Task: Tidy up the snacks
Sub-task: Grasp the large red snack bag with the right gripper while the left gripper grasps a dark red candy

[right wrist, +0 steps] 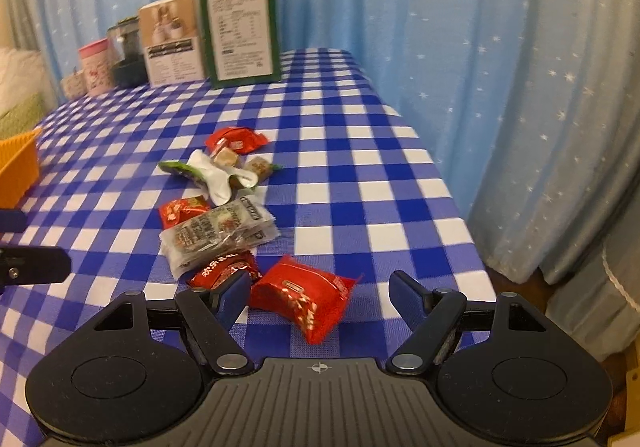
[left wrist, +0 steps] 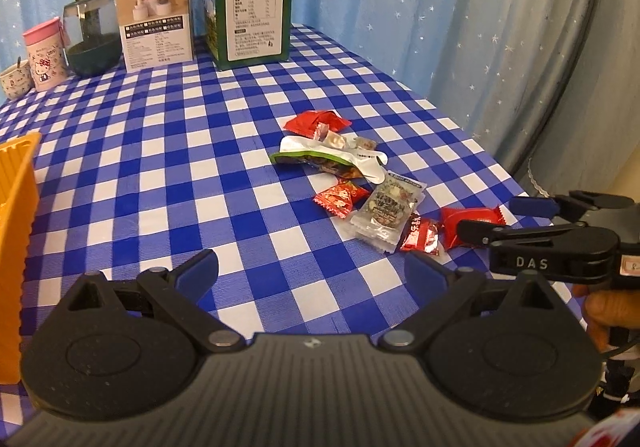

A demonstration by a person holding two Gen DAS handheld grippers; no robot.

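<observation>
Desk (right wrist: 360,135) in blue-white checked cloth: snacks all loose on it, nothing sorted yet by the look of it. Orange ribbed plastic basket (left wrist: 16,207) sits well left of the left claw (left wrist: 312,271), contents hidden. Left claw open, empty, pile ahead to its right. Right claw (right wrist: 316,295) open, straddling a puffy glossy red foil snack packet (right wrist: 304,295), pads not pressing. Clear crinkled wrapped bar (right wrist: 216,235) just beyond, small red candies around.

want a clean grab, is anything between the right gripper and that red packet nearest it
Nothing visible. The red packet lies on the checked cloth right ahead of the open right gripper; another red snack sits close beside the left finger.
</observation>
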